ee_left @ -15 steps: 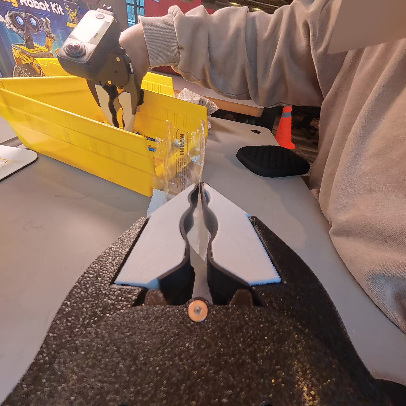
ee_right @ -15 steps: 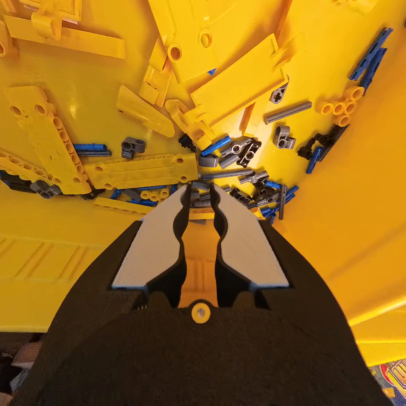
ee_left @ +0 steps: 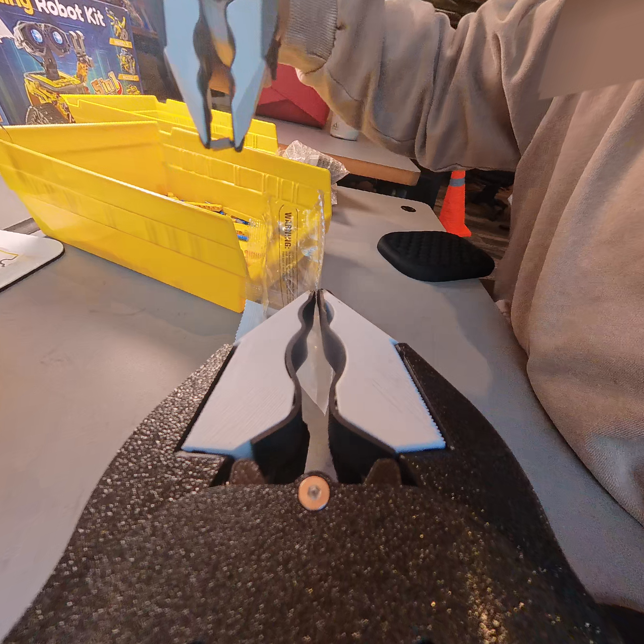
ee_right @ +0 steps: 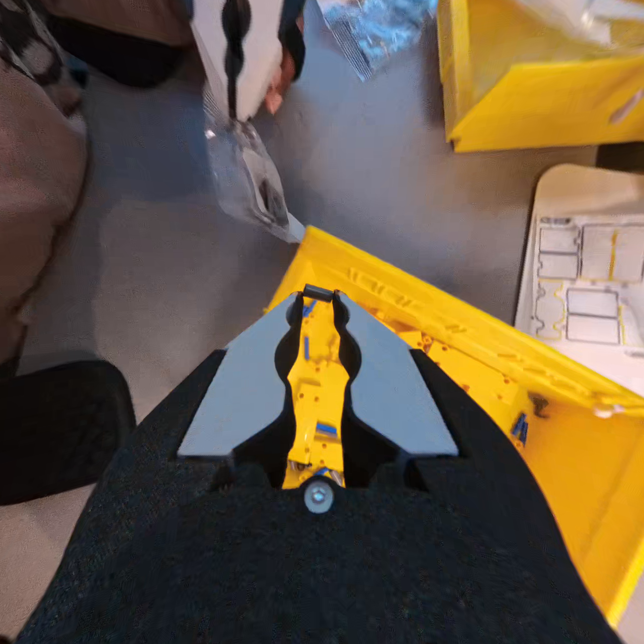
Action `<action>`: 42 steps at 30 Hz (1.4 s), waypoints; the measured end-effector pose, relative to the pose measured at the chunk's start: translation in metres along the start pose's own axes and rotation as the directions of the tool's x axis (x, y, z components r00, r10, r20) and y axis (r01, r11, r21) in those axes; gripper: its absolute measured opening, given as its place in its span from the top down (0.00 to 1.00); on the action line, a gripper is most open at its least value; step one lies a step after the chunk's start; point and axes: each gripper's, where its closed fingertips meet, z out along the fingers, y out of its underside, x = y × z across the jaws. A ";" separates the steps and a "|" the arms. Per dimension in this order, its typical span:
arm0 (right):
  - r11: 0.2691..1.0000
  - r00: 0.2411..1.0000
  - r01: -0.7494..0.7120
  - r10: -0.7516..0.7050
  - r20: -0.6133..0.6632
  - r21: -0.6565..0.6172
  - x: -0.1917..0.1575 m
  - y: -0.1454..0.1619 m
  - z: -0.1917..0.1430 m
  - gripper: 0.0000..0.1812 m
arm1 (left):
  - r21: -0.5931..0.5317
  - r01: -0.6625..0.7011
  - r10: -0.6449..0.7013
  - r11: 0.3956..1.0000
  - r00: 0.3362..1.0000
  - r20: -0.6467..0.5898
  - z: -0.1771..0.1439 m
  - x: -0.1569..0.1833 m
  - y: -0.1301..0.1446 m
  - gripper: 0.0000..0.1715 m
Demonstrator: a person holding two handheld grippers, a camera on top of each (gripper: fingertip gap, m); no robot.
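The grey tabletop (ee_left: 87,366) carried everything, and a person in a beige sweatshirt (ee_left: 575,244) leaned in along its near right edge, one sleeve stretched across above it. A long yellow bin (ee_left: 139,223) sat toward the far left of the tabletop, its open end facing the middle, with yellow, blue and grey building parts (ee_right: 320,383) loose on its floor. More yellow bins (ee_left: 115,104) stood behind it, and a blue printed box (ee_left: 59,59) stood upright at the far left corner. A white printed mat (ee_right: 585,278) lay at the left edge just beside the bin. A black textured pad (ee_left: 435,256) rested near the right edge, apart from the bin, and an orange cone (ee_left: 454,205) stood beyond the tabletop's far right corner. A crumpled bag (ee_left: 310,156) lay behind the bin.

The left gripper (ee_left: 317,296) was pinched tight on a clear plastic bag (ee_left: 296,251), which stood upright from the fingertips, just in front of the bin's open end, partly screening the parts inside. The right gripper (ee_right: 317,296) hung above that end of the bin, its fingers nearly together and clamped on a small grey sleeve piece (ee_right: 317,292) held crosswise between the tips, clear of the bin's wall
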 end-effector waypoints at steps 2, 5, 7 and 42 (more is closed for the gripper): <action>0.992 0.996 0.086 -0.089 0.029 0.090 -0.024 -0.038 0.012 0.91 | 0.000 -0.002 0.002 1.000 1.000 0.004 0.000 0.000 0.000 1.00; 0.982 0.984 0.169 -0.173 0.037 0.089 -0.043 -0.060 0.036 0.91 | 0.003 -0.005 0.005 1.000 1.000 0.012 -0.001 -0.001 -0.001 1.00; 0.980 0.982 0.184 -0.186 0.024 0.071 -0.042 -0.061 0.051 0.91 | 0.005 -0.003 0.003 1.000 1.000 0.015 -0.002 -0.002 -0.001 1.00; 0.633 0.981 -0.194 0.117 -0.155 -0.749 0.068 0.219 -0.006 0.92 | 0.009 0.007 -0.007 1.000 1.000 0.013 -0.005 -0.005 -0.001 1.00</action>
